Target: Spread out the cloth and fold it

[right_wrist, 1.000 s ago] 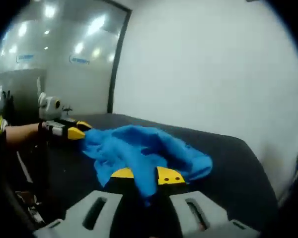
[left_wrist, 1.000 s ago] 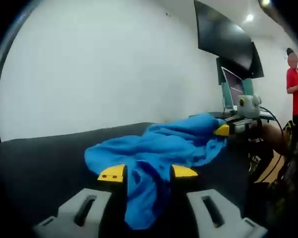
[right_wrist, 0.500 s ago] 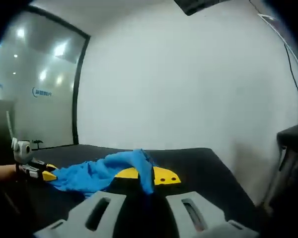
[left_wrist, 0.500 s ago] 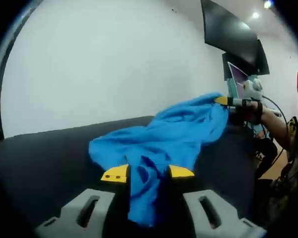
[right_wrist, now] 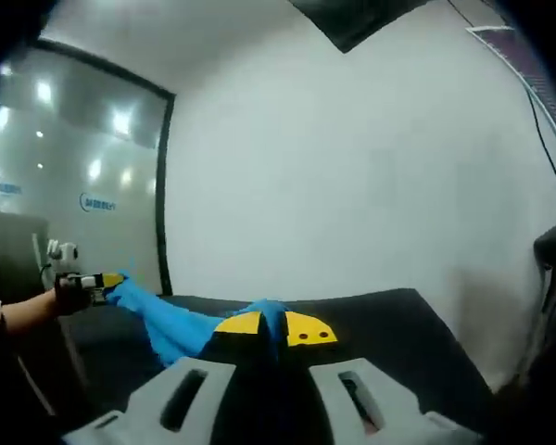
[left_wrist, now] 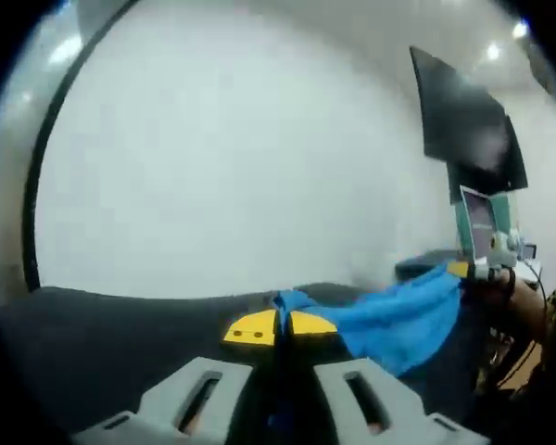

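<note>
A bright blue cloth (left_wrist: pixel 398 315) hangs stretched in the air between my two grippers, above a black table (left_wrist: pixel 102 324). My left gripper (left_wrist: pixel 280 326) is shut on one corner of it, its yellow-tipped jaws pressed together. The other gripper holds the far corner at the right of the left gripper view (left_wrist: pixel 463 271). In the right gripper view, my right gripper (right_wrist: pixel 272 327) is shut on a corner of the blue cloth (right_wrist: pixel 171 324), which runs left to the other gripper (right_wrist: pixel 107 281) and the gloved hand holding it.
A white wall (left_wrist: pixel 241 167) stands behind the black table (right_wrist: pixel 389 320). A dark screen (left_wrist: pixel 463 120) hangs on the wall at the right of the left gripper view, with a laptop (left_wrist: pixel 486 218) below it. A glass partition (right_wrist: pixel 74 185) is at the left of the right gripper view.
The two grippers have moved apart and lifted. The cloth, which lay bunched on the table, is now pulled out into a taut band between them.
</note>
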`<state>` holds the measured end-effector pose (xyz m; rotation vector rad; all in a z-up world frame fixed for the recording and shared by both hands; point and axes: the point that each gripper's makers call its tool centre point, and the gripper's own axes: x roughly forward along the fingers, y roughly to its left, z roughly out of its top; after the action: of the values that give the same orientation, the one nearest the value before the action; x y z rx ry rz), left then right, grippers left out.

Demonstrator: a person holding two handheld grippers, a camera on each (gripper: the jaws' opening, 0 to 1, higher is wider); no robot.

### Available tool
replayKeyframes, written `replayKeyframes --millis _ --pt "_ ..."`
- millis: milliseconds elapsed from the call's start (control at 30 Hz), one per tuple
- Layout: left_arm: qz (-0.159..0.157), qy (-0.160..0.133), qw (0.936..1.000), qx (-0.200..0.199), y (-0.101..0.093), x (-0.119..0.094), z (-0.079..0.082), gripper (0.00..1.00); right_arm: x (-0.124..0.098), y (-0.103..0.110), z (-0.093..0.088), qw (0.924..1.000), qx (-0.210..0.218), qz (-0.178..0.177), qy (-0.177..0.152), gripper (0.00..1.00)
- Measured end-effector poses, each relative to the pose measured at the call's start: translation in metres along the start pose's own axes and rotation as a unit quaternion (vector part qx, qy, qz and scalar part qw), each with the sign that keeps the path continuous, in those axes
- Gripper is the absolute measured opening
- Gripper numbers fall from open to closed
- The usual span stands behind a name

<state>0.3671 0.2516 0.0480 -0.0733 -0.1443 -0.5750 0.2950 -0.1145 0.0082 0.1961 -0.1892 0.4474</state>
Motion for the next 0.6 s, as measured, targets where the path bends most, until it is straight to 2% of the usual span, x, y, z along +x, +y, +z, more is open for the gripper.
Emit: replayKeyframes --millis 100,167,233,300,333,367,400,433,467,500,533,600 --pt "0.002 -0.036 0.9992 0.017 0.002 -0.005 0.043 0.03 0.0 0.029 0.023 0.9985 -0.005 0.048 -0.026 0.0" --pt "0.008 -0.054 0.9984 0.018 0.003 -0.007 0.065 0.03 0.002 0.037 0.038 0.9976 -0.017 0.052 -0.041 0.0" --pt "0.007 -0.07 0.9975 0.006 0.005 -0.004 0.084 0.03 0.014 0.038 0.053 0.9961 -0.049 0.051 -0.053 0.0" --pt "0.04 -0.065 0.9971 0.002 0.018 0.011 0.091 0.03 0.039 0.027 0.061 0.9959 -0.073 0.029 -0.044 0.0" --pt "0.063 -0.048 0.9969 0.001 0.028 0.023 0.086 0.03 0.051 0.018 0.062 0.9958 -0.078 0.014 -0.045 0.0" --pt "0.094 -0.018 0.9953 0.012 0.04 0.037 0.075 0.03 0.068 0.006 0.062 0.9949 -0.091 -0.01 -0.044 0.0" --pt "0.124 0.01 0.9923 0.004 0.052 0.048 0.061 0.03 0.089 -0.014 0.054 0.9929 -0.104 -0.047 -0.032 0.02" --pt "0.138 0.028 0.99 -0.016 0.058 0.062 0.045 0.04 0.097 -0.021 0.047 0.9917 -0.111 -0.061 -0.021 0.04" --pt "0.137 0.059 0.9887 -0.015 0.058 0.071 0.025 0.05 0.107 -0.028 0.035 0.99 -0.123 -0.07 0.004 0.07" --pt "0.135 0.091 0.9867 -0.004 0.056 0.077 0.001 0.05 0.112 -0.026 0.024 0.9886 -0.136 -0.059 0.028 0.09" --pt "0.121 0.094 0.9881 0.007 0.048 0.079 -0.01 0.07 0.113 -0.019 0.017 0.988 -0.145 -0.031 0.042 0.12" --pt "0.093 0.095 0.9912 0.008 0.031 0.078 -0.028 0.13 0.107 -0.013 0.015 0.9884 -0.148 -0.021 0.027 0.18"
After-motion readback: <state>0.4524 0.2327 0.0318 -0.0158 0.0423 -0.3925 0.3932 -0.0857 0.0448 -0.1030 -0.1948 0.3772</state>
